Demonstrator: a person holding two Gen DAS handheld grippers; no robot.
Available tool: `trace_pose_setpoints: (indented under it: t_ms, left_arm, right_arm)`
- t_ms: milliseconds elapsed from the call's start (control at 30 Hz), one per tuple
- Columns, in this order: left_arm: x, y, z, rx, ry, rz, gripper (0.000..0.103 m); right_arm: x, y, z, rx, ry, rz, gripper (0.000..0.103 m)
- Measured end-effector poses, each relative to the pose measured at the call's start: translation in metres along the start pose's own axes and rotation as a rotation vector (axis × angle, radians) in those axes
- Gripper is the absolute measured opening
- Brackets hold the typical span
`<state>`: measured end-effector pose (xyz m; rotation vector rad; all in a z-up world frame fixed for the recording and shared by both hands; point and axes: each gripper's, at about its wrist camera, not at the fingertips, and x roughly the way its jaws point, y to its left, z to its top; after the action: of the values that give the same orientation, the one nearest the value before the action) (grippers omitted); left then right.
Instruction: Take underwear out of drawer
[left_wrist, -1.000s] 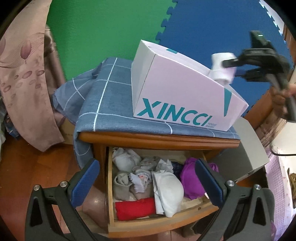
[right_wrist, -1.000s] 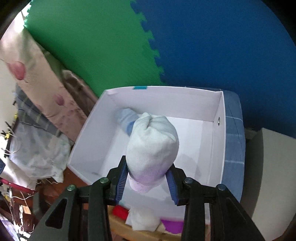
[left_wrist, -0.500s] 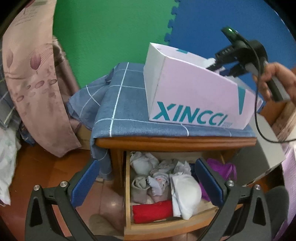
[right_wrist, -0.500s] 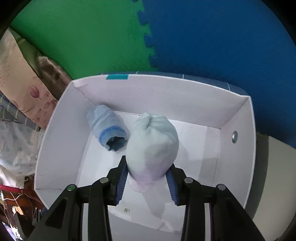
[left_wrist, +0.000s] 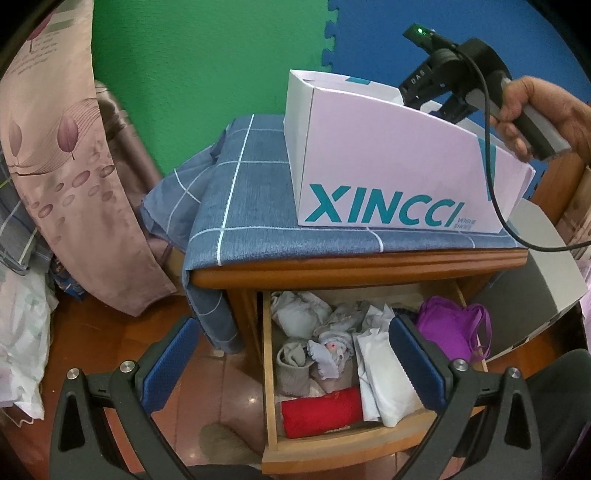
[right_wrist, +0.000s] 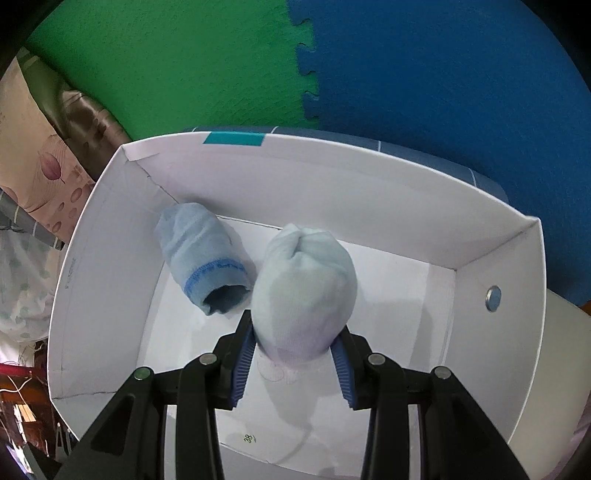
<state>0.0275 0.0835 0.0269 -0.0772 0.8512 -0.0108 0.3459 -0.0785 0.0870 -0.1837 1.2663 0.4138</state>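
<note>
My left gripper (left_wrist: 291, 362) hangs low and near with its blue-padded fingers (left_wrist: 168, 363) spread wide and nothing between them. My right gripper (right_wrist: 293, 363) reaches in from the far right, its handle gripped by my right hand (left_wrist: 543, 114), pointing down and leftward. Its pads (right_wrist: 242, 363) are pressed in against a rolled pale bundle (right_wrist: 304, 291) held between them.

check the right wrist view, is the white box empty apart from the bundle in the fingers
No, a rolled light blue sock with a darker blue cuff already lies on the floor of the white box, left of the pale bundle held by the right gripper.
</note>
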Motion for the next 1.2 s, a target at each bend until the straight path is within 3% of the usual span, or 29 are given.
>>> trace_pose_setpoints:
  t_ms: [500, 667, 800, 967, 1133, 1200]
  left_arm:
    - [0.004, -0.001, -0.001, 0.017, 0.029, 0.016, 0.102]
    - [0.009, 0.001, -0.001, 0.011, 0.052, 0.018, 0.102]
    - [0.016, 0.001, -0.001, 0.005, 0.098, 0.008, 0.102]
    - [0.022, -0.002, -0.004, 0.017, 0.129, 0.006, 0.102]
    - [0.027, -0.011, -0.006, 0.056, 0.159, 0.019, 0.102]
    - [0.031, -0.016, -0.008, 0.079, 0.182, 0.02, 0.102]
  right_arm:
    - [-0.004, -0.004, 0.005, 0.047, -0.05, -0.031, 0.046]
    - [-0.026, -0.013, 0.002, 0.089, -0.141, -0.002, 0.05]
    - [-0.058, -0.025, -0.009, 0.131, -0.271, 0.062, 0.05]
    - [-0.101, -0.047, -0.058, 0.196, -0.439, 0.213, 0.051]
    - [-0.134, -0.067, -0.159, 0.229, -0.61, 0.36, 0.053]
    - [-0.137, -0.074, -0.206, 0.222, -0.655, 0.381, 0.058]
